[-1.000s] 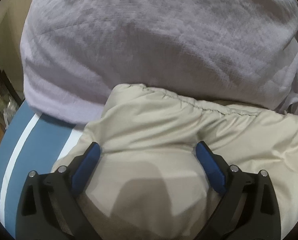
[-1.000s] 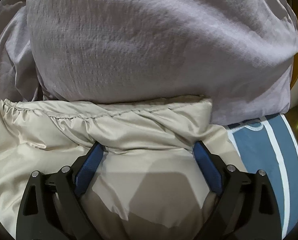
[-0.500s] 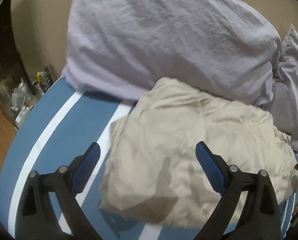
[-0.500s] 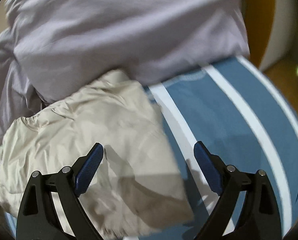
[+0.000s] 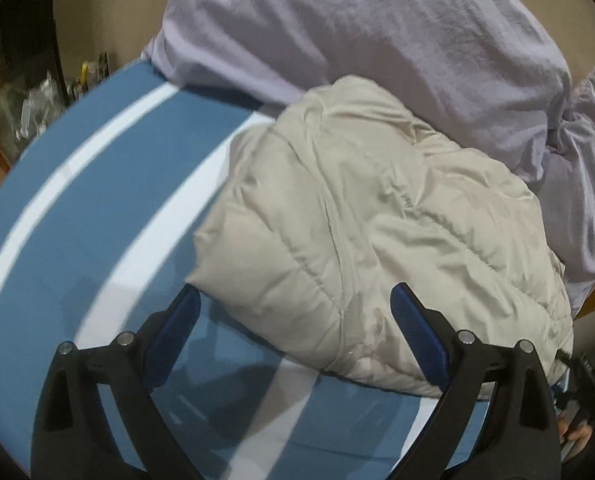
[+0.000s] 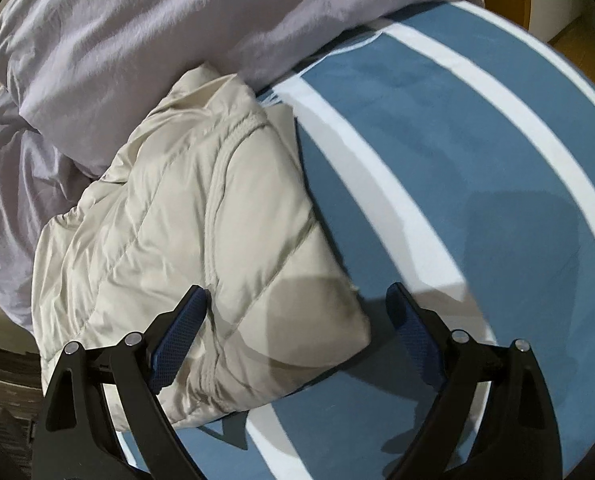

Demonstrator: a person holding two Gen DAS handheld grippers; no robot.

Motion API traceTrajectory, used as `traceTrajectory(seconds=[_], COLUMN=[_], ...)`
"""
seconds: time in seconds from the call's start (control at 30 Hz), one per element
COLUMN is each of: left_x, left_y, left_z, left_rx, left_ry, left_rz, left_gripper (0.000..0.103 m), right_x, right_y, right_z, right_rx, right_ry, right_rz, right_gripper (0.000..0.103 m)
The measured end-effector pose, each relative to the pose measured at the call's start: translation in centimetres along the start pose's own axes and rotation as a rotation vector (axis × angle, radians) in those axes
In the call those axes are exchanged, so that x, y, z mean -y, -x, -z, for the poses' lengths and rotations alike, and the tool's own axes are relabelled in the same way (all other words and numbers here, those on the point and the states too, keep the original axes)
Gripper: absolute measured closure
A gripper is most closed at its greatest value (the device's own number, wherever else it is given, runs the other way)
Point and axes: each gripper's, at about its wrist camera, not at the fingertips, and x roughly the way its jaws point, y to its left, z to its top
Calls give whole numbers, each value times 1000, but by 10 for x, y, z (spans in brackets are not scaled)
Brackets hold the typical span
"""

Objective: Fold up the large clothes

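Puffy beige jacket point(image 5: 377, 232) lies folded ahead of both grippers' spread, empty fingers point(image 5: 175, 328); probably light, soft, slippery; grasp seamed edges.

Under my tongs lies a bed covered in a blue sheet with broad white stripes point(image 5: 109, 184) point(image 6: 449, 128). Directly on it sits a folded, puffy beige quilted jacket point(image 5: 377, 232) point(image 6: 201, 220), its far edge pressed against a big, rumpled lavender duvet point(image 5: 377, 32) point(image 6: 145, 20) heaped along the back of the sheet.
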Motion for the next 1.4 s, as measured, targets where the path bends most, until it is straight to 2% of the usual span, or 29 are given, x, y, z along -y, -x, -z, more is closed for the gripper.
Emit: traceTrajectory(seconds=[0.03, 0.1, 0.17, 0.2, 0.3, 0.37, 0.53, 0.77, 1.17, 1.33, 1.4], left_x=[-1, -1, -4, -6, -16, -19, -14, -20, -105, -125, -127], left_y=[-4, -10, -15, -16, -11, -6, 11, 51, 124, 130, 128], left_z=[0, -1, -2, -3, -4, -4, -5, 4, 74, 92, 95], left_rx=[-9, -15, -10, -7, 26, 40, 79, 134, 143, 127, 121], left_ry=[20, 52, 90, 108, 181, 197, 148, 90, 152, 171, 180], left_rz=[4, 7, -2, 6, 52, 78, 78, 67, 38, 20, 6], left_gripper=[8, 12, 25, 29, 48, 58, 69, 71, 71, 68, 64], right_x=[0, -3, -7, -14, -17, -19, -29, -26, 1, -1, -1], right_y=[-1, 1, 5, 11, 18, 24, 38, 62, 87, 98, 101], right_z=[1, 4, 7, 12, 14, 17, 18, 48, 138, 156, 155], right_rx=[-2, 2, 18, 27, 47, 60, 92, 74, -10, -8, -7], right_ry=[-6, -16, -11, 0, 21, 32, 71, 148, 195, 253, 253], right_rz=[-15, -44, -44, -44, -49, -58, -71, -110, -197, -174, -147], right_gripper=[20, 35, 42, 49, 61, 66, 73, 75, 75, 72, 65])
